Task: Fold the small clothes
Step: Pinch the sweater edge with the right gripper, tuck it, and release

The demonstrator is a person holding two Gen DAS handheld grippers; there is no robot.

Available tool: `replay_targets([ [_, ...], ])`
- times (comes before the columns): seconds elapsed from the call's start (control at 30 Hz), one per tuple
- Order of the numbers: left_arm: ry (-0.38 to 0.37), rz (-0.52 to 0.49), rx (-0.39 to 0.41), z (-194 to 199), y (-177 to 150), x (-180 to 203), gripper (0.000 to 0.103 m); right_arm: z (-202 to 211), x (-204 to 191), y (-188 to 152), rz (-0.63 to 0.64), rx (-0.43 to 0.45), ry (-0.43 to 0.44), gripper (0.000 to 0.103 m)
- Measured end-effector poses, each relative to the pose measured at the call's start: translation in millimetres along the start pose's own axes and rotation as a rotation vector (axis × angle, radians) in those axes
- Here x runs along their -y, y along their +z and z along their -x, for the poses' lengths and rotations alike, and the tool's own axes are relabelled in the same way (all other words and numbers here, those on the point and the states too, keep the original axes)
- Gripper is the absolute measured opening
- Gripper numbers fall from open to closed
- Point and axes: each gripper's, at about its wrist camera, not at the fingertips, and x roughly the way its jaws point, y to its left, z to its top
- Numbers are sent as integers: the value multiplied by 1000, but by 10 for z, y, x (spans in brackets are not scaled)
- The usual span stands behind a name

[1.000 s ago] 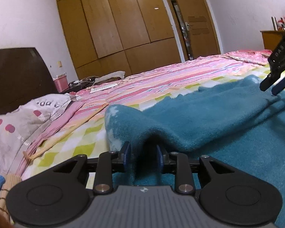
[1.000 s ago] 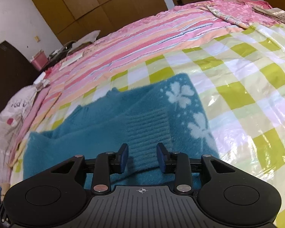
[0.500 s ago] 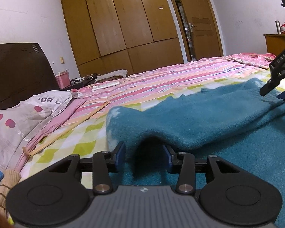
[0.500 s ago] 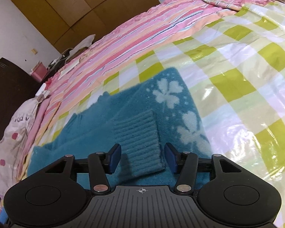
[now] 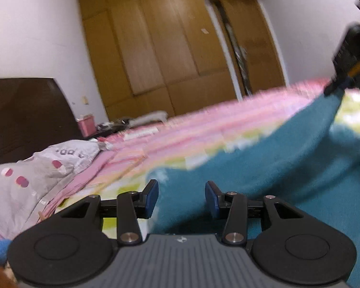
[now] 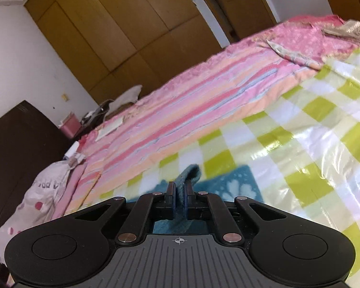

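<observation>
Bed (image 6: 312,110) in checked plastic; wooden wardrobe (image 6: 122,31) behind.

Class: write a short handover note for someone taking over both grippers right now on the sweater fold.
Right gripper: shut on the ribbed cuff, lifting that part of the sweater off the checked sheet.
Left gripper: jaws opening; a sweater fold sits between them, pads not pressing.
Done: cuff picked up.
Left: carry it across the sweater, lay it flat, then finish the remaining folds.
</observation>
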Motion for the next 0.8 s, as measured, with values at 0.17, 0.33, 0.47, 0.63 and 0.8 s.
replay_targets([
  [0.17,-75,-73,-120,-2,-152,59,49,-386,110,-405,143,-147,-196,7],
  [0.33,-90,23,-111,262,-83,-98,50,-291,94,-318,116,-132,-195,13],
  [0.47,-73,93,-173,393,-129,-272,50,-80,-18,-371,209,-96,-215,18],
  [0.63,-75,133,-305,654,-352,-455,50,340,-41,-574,233,-137,-142,19],
  [0.8,-130,146,-403,1024,-500,-539,50,980,-16,-954,287,-221,-84,24],
])
